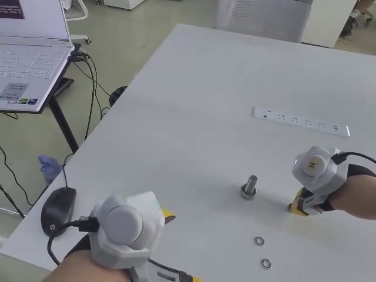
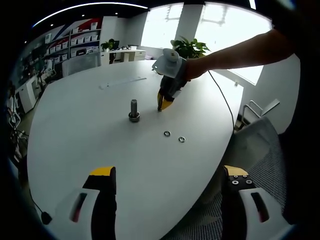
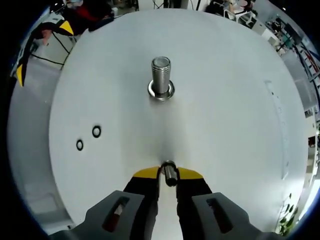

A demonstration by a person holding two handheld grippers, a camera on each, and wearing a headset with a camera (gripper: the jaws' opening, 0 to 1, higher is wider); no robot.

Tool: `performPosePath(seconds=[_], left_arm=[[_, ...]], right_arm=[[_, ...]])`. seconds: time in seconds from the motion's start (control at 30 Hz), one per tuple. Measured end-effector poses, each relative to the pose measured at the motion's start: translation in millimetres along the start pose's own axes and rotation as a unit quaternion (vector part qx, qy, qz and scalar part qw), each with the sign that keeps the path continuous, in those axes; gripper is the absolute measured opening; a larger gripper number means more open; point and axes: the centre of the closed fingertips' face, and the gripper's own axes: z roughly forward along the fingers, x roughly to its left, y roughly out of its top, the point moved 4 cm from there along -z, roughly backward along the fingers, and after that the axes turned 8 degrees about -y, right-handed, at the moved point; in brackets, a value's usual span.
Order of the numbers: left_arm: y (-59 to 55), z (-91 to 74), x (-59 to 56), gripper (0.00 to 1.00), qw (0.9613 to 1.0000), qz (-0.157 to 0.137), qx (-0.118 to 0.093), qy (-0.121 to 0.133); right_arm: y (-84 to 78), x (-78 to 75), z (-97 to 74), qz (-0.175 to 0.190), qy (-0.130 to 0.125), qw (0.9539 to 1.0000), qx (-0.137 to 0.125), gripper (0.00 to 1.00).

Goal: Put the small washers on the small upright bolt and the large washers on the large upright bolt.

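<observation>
The large bolt (image 1: 249, 186) (image 2: 134, 110) (image 3: 161, 77) stands upright near the middle of the white table (image 1: 194, 117). My right gripper (image 1: 297, 207) (image 3: 169, 174) sits low on the table just right of it, shut on a small bolt (image 3: 169, 172). Two small washers (image 1: 259, 241) (image 1: 266, 264) lie flat in front of the large bolt, also seen as rings (image 2: 167, 133) (image 2: 181, 139) (image 3: 96, 131) (image 3: 79, 145). At the table's near left, my left gripper (image 1: 181, 248) (image 2: 169, 172) is open and holds nothing. The right gripper (image 2: 165, 102) shows beyond the bolt in the left gripper view.
A white power strip (image 1: 302, 120) lies on the far right of the table. A black mouse (image 1: 57, 208) rests at the near left corner. Off the left edge are a laptop (image 1: 29, 59) on a stand and hanging cables (image 1: 94, 76).
</observation>
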Motion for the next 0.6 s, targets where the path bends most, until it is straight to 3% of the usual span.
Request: performPosePath(seconds=[0.6], left_arm=[[2.1,-1.4,-1.5,0.85,0.9999,-0.008,-0.005,-0.007]], right_arm=[[-0.7,-5.4,6.2,-0.001,0.005,1.0,0.004,0.13]])
